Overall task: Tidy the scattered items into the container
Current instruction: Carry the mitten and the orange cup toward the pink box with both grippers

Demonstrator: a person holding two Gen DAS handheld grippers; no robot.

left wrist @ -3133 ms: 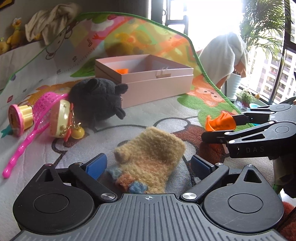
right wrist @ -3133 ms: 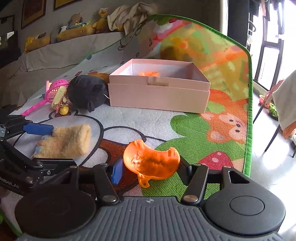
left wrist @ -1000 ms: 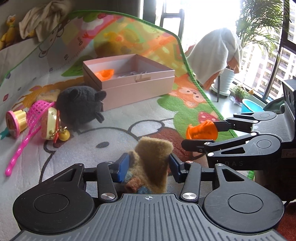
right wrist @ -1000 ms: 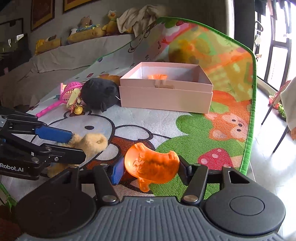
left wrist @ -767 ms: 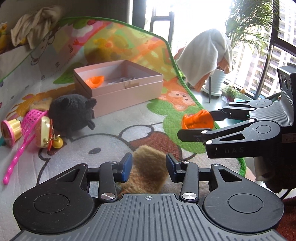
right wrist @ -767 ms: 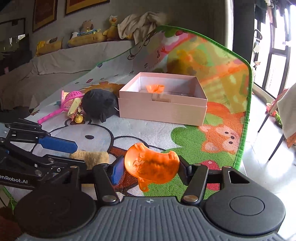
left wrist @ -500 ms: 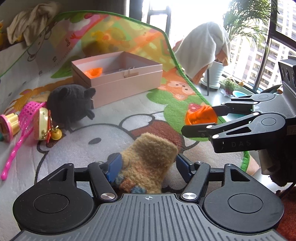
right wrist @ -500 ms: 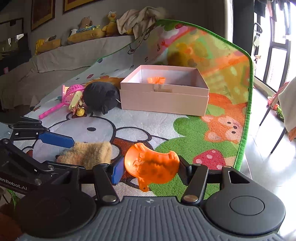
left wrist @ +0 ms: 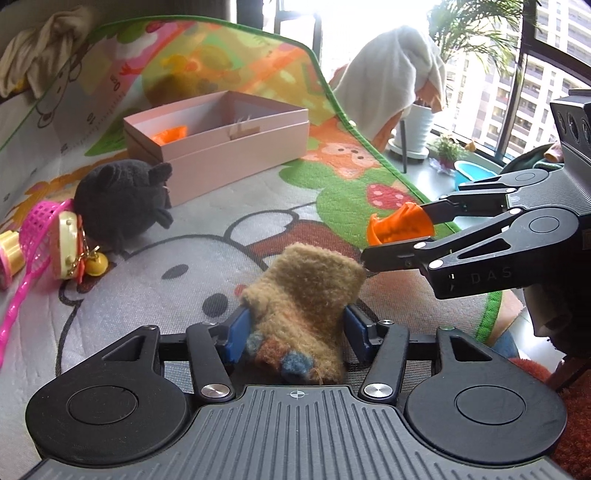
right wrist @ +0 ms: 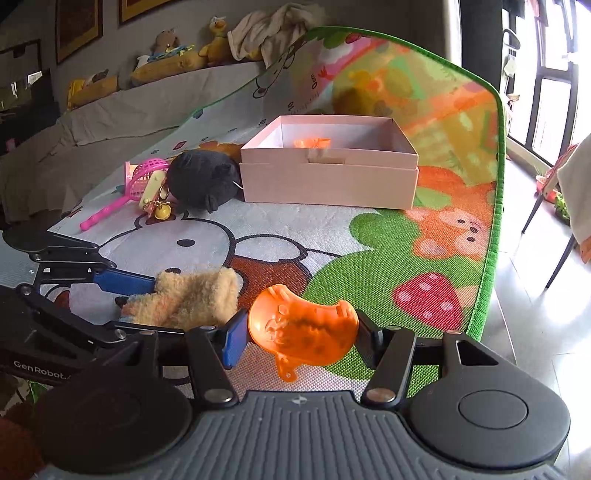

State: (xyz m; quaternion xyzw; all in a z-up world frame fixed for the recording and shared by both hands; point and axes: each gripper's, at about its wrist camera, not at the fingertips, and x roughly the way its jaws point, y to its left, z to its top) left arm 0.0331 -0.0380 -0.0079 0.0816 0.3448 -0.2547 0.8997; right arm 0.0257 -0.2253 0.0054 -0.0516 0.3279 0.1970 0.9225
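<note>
A colourful cartoon play mat [right wrist: 369, 258] covers the floor, its far end curling up against a grey sofa [right wrist: 122, 107]. Stuffed toys [right wrist: 173, 55] and a crumpled cloth [right wrist: 269, 26] line the sofa back. Far right, a towel-draped chair [left wrist: 399, 85] stands beside a potted palm [left wrist: 417, 122] at the window.

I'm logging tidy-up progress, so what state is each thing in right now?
Left tool: jaws just closing, gripping the fuzzy tan mitten.
Right tool: shut on the orange toy piece.
Pink box: open, an orange toy inside.
Black plush: on the mat, beside the box.
Pink toy racket: on the mat.
</note>
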